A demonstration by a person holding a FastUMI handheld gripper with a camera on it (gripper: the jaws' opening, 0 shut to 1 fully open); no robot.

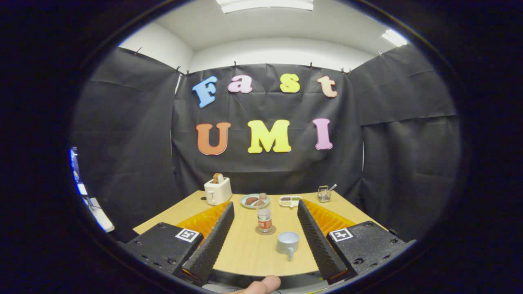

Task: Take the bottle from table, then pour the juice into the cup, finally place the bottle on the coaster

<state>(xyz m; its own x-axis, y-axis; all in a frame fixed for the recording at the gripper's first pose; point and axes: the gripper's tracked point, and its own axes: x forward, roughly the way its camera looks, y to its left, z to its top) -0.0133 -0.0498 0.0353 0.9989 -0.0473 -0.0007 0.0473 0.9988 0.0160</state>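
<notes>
A small clear bottle (264,219) with a reddish label stands upright on a round coaster (265,231) in the middle of the wooden table (245,255). A pale blue cup (287,243) stands just in front of it and slightly right, handle towards me. My gripper (265,203) is open, fingers spread wide. Bottle and cup both lie between the fingers without touching them. The cup sits nearer the right finger (316,237). A thumb (261,283) shows at the gripper's base.
Along the table's far edge, beyond the fingers, stand a white toaster (217,191) holding toast, a plate (254,201) with food, a small white dish (290,200) and a clear holder (324,194) with a utensil. Black cloth walls close in the table.
</notes>
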